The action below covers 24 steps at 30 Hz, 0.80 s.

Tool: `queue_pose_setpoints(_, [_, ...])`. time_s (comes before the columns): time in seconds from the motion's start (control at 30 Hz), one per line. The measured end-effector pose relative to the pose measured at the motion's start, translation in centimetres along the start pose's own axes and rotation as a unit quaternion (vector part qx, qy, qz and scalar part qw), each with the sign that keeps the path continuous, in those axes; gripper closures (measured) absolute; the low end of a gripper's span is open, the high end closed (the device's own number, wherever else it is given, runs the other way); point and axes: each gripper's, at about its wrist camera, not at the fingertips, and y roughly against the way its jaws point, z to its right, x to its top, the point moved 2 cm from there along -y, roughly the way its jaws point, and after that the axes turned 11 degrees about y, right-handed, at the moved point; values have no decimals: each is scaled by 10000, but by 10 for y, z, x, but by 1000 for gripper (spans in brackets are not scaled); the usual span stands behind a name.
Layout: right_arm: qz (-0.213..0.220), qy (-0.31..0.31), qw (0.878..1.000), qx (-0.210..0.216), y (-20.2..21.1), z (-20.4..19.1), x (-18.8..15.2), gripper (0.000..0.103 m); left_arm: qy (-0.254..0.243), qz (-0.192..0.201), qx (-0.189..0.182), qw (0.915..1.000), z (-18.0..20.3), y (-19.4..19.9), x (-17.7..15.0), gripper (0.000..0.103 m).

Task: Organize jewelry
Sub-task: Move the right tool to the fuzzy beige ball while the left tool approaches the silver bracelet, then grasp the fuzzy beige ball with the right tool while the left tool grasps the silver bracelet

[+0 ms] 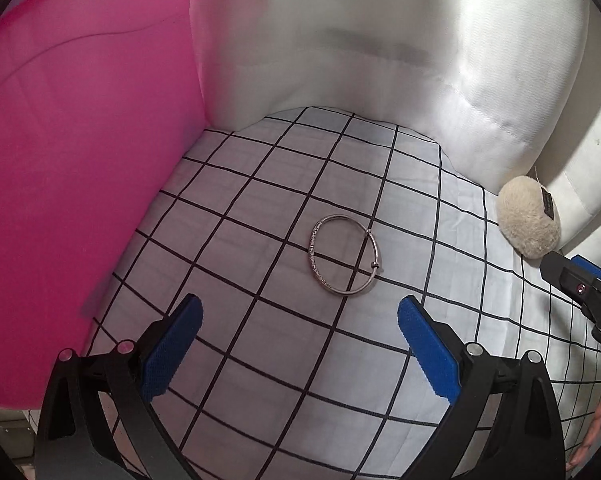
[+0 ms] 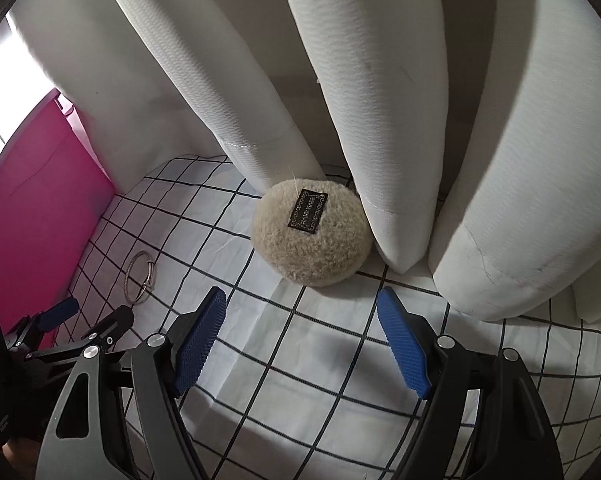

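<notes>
Silver bangle (image 1: 345, 255) lies flat on the checked cloth (image 1: 260, 208), approx mid-surface, w/ a small bead clasp on its right side. Left claw (image 1: 299, 320) hovers just short of it, spread wide, nothing between the blue pads (image 1: 172, 350); bangle sits ahead of the gap, not touching either pad.

Right claw (image 2: 300, 312) also spread wide and empty, pointed at a round fuzzy beige pouch (image 2: 312, 236) w/ a black label (image 2: 308, 212) on top. Pouch rests near the cloth's far right edge, pressed against the white curtain folds (image 2: 380, 80). From the right wrist view the bangle (image 2: 139, 278) is off to the left, well apart from the pouch, w/ the left claw (image 2: 86, 312) just beside it. Pink panel (image 1: 80, 160) stands along the cloth's left edge; white curtain along the far edge.
</notes>
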Motion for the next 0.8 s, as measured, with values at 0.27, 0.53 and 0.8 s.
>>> queue_pose_setpoints(0.27, [-167,66,9996,-219,-27,4,13,29,76,-30,-104,9999,5,-16,9,7])
queue_pose_setpoints(0.53, [-194,135,9993,-292,-44,3,21,29,91,8,-72,9999,10,-31,18,7])
queue_pose_setpoints(0.8, [-46,335,9986,-418,-53,-4,29,29,144,207,14,9997,16,-32,23,10])
